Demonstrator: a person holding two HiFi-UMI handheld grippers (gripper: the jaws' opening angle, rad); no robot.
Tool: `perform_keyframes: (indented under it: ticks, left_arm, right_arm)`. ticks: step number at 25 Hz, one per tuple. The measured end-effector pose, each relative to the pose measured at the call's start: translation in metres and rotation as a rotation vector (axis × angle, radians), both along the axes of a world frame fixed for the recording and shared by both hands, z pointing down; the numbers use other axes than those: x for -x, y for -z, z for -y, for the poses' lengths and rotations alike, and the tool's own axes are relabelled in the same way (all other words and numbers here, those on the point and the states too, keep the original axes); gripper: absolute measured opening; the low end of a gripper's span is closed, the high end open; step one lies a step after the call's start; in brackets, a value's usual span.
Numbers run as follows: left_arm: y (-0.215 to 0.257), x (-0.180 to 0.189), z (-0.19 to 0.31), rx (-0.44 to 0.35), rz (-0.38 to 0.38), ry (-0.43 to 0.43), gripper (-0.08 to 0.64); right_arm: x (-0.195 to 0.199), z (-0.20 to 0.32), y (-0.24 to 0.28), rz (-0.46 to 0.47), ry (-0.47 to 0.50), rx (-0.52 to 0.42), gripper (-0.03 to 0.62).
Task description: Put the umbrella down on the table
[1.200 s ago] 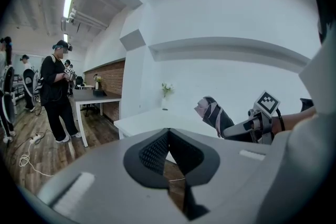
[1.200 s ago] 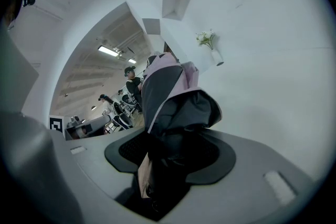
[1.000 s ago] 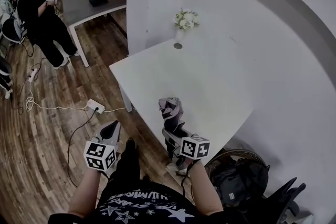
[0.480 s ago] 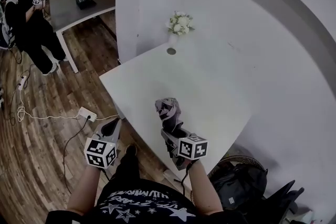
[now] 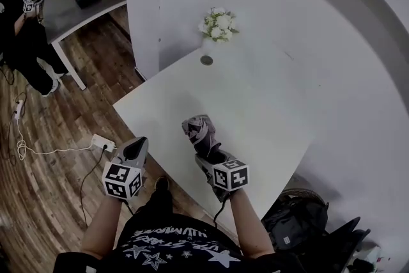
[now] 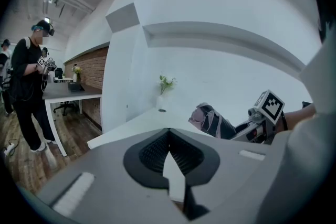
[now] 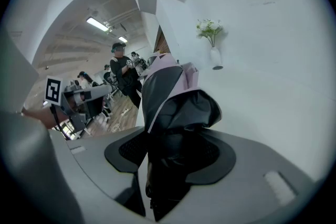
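Head view: shirt lettering (image 5: 167, 241) blurred; right hand-held gripper (image 5: 206, 155) clamps umbrella (image 5: 198, 130).

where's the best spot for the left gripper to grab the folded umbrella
Likely the free fabric end of the umbrella, from its left side: the right gripper clamps the near end, and the rest juts forward over the table. The left gripper is shut; open it first.

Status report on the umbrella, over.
Grippers: right gripper shut on folded umbrella, left gripper shut, empty. Umbrella over table, not yet down. Flower vase at far edge, well clear.
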State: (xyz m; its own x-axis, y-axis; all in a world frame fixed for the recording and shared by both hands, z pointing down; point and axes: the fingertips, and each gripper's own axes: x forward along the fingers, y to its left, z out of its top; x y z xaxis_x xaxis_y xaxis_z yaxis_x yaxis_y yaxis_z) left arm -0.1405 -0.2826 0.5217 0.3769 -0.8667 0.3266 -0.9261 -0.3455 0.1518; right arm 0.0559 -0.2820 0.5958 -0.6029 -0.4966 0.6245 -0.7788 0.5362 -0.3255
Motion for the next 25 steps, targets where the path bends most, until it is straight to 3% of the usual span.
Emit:
perform_keyframes:
  ticks: [4,16,25]
  left_arm:
    - [-0.003,0.009,0.025,0.014,-0.009,-0.022,0.002]
    - [-0.021,0.020,0.092,0.050,-0.049,-0.076,0.001]
    - [-0.039,0.025,0.123,0.094,-0.048,-0.113,0.002]
  right_arm:
    - [0.007,0.022,-0.006,-0.124,0.032,-0.023,0.245]
    - [0.025,0.082,-0.030,-0.320,0.081,-0.025,0.247]
    - [0.032,0.115,-0.055,-0.374,0.080,0.011,0.247]
